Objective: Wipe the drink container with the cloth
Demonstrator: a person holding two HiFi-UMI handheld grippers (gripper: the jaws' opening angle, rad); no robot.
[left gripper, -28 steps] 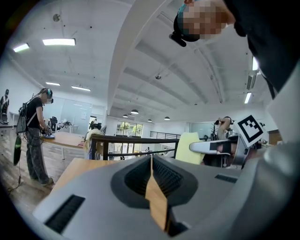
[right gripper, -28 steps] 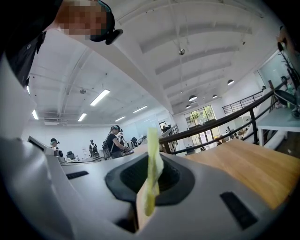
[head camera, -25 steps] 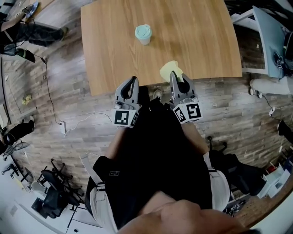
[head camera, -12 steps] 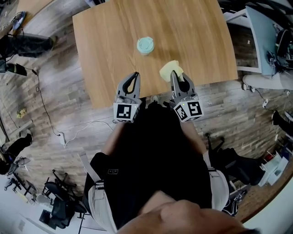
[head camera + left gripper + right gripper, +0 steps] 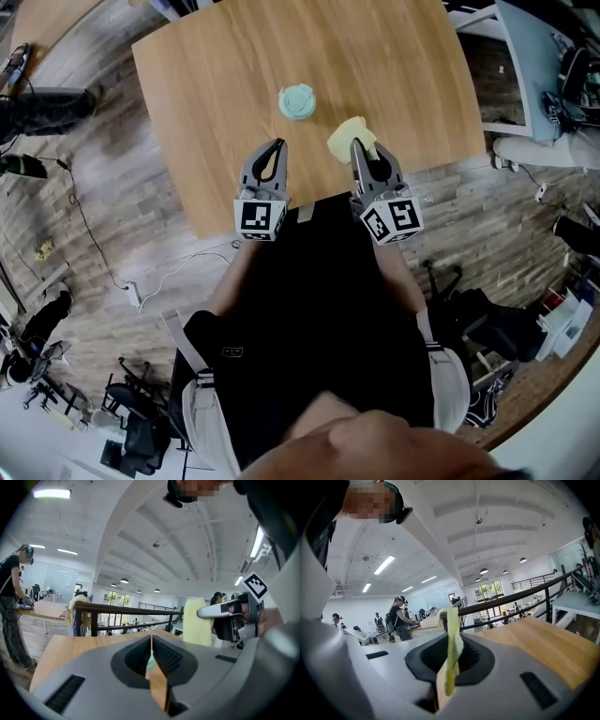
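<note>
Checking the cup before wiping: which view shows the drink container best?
The head view: the drink container stands whole on the table, seen from above. The left gripper view shows only a teal sliver of it; the right gripper view misses it.

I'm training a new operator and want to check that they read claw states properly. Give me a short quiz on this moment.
1. True or false: the left claw is shut with nothing in it.
2. What does the right claw hold? A) a yellow cloth B) a sponge C) nothing
3. Fill in: the teal drink container stands on the wooden ____, and neither claw touches it.

Key: 1 true. 2 A. 3 table.
</note>
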